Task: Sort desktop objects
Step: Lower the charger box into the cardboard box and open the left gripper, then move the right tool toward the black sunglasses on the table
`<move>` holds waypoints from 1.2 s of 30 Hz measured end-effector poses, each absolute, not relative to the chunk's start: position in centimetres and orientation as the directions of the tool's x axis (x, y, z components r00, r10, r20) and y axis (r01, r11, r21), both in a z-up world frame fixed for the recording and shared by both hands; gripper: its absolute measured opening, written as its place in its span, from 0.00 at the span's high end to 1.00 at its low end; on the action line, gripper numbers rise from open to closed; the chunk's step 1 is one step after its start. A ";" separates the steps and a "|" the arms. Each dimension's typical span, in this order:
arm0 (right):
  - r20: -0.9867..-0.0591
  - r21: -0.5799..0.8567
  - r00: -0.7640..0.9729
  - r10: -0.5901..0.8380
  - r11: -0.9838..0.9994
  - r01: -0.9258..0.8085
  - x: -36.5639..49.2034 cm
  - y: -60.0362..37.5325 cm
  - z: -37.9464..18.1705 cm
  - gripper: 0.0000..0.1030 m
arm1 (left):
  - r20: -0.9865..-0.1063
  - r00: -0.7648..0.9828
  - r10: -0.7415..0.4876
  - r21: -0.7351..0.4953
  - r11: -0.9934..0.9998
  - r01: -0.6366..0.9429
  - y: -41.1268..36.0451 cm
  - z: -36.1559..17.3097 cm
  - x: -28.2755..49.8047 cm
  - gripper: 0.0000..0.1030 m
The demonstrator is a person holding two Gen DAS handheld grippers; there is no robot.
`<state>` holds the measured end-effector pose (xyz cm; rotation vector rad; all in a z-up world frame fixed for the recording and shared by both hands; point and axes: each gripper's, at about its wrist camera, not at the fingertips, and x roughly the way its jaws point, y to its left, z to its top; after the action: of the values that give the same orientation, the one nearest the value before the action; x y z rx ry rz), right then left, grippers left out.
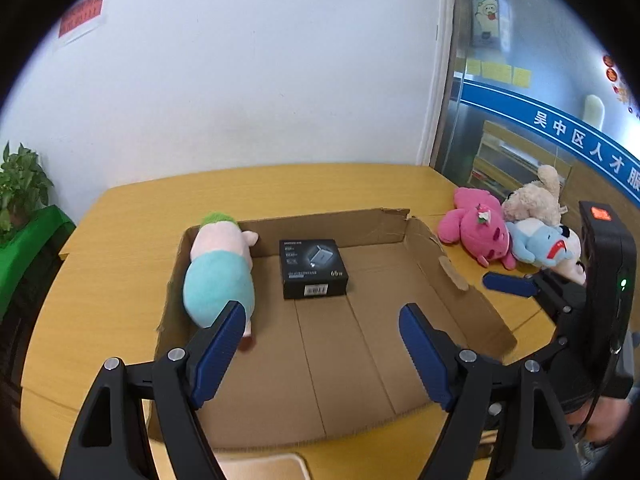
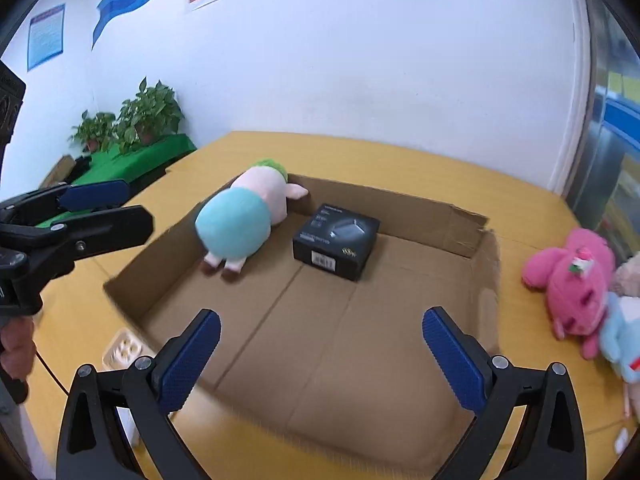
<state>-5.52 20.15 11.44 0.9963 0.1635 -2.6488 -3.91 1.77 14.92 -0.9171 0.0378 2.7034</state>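
Black box (image 1: 313, 268), pink plush (image 1: 476, 232)

Cardboard box (image 1: 328, 344) floor bare in front; plush pig (image 1: 220, 276) and black carton (image 1: 313, 268) block its far left

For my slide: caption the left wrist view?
Open left gripper above cardboard box holding plush pig and charger box.

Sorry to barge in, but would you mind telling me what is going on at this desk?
A person is sorting desk items into a cardboard box, with a gripper in each hand. The pig plush and a black carton already lie inside. The left gripper and right gripper are both open and empty, held over the box. A pink plush, blue plush and beige plush wait outside on the desk.
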 end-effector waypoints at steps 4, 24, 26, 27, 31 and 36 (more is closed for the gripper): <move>-0.636 -0.032 -0.740 -0.216 -0.952 0.306 -1.5 20.3 12.0 0.00 | -0.579 -0.781 0.235 -0.045 -0.965 -0.257 3.0 14.8 -1.6 0.23; -0.687 0.077 -0.635 -0.353 -0.905 0.419 7.1 24.8 7.0 0.00 | -0.637 -0.718 0.282 -0.122 -0.956 -0.267 4.6 9.4 3.6 0.23; -0.713 0.123 -0.588 -0.382 -0.894 0.431 8.2 26.3 5.2 0.00 | -0.669 -0.679 0.302 -0.143 -0.949 -0.281 5.1 7.6 3.9 0.23; -0.737 0.145 -0.554 -0.387 -0.891 0.429 8.6 27.3 4.0 0.00 | -0.689 -0.651 0.318 -0.162 -0.943 -0.290 5.4 6.6 4.0 0.23; -0.817 0.106 -0.482 -0.317 -0.904 0.415 9.5 29.2 0.3 0.00 | -0.738 -0.567 0.365 -0.213 -0.924 -0.318 6.8 3.9 4.5 0.23; -0.839 0.121 -0.445 -0.313 -0.905 0.409 8.2 29.8 -1.7 0.01 | -0.769 -0.515 0.379 -0.236 -0.916 -0.323 7.8 2.0 5.0 0.23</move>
<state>8.21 29.79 -1.66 1.3376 0.1377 -2.3562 5.01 7.81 1.96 -1.2543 -0.0870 2.4286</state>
